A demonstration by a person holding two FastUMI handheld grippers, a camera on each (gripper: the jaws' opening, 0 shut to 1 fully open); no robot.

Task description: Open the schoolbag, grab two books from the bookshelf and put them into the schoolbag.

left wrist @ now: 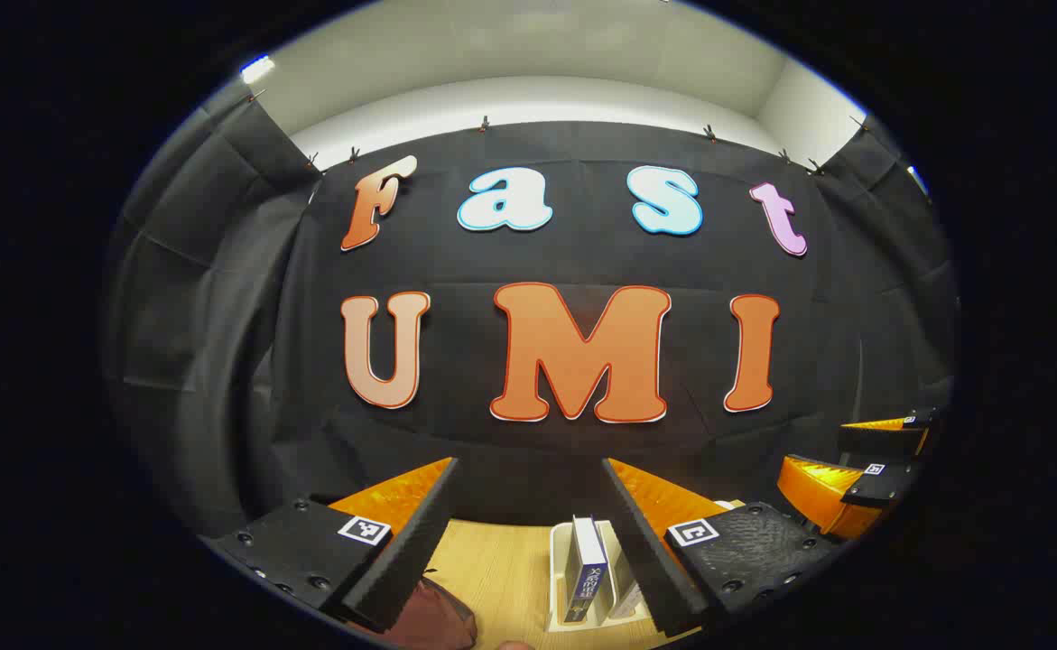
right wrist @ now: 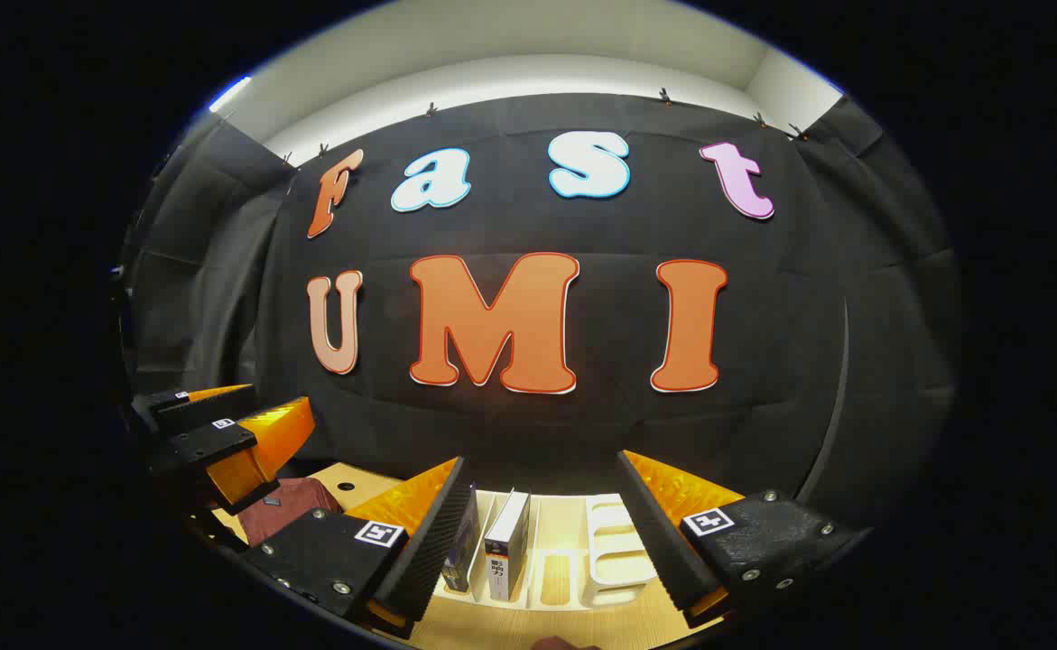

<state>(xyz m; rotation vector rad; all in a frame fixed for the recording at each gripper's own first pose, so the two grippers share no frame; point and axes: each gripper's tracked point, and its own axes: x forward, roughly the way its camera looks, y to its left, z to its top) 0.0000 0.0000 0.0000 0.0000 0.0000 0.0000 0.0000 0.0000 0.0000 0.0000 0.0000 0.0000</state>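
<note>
Left gripper (left wrist: 528, 533) and right gripper (right wrist: 542, 533) are raised side by side, jaws spread apart, holding nothing.

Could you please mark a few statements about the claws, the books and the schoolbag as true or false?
1. The left claw is shut on a book. False: its fingers stand apart and hold nothing.
2. Books stand upright in the white rack. True: a blue book and a white-spined book stand in its slots.
3. The right claw is open. True.
4. A book already lies on the schoolbag. False: the dark red schoolbag lies on the wooden table with no book seen on it.
</note>
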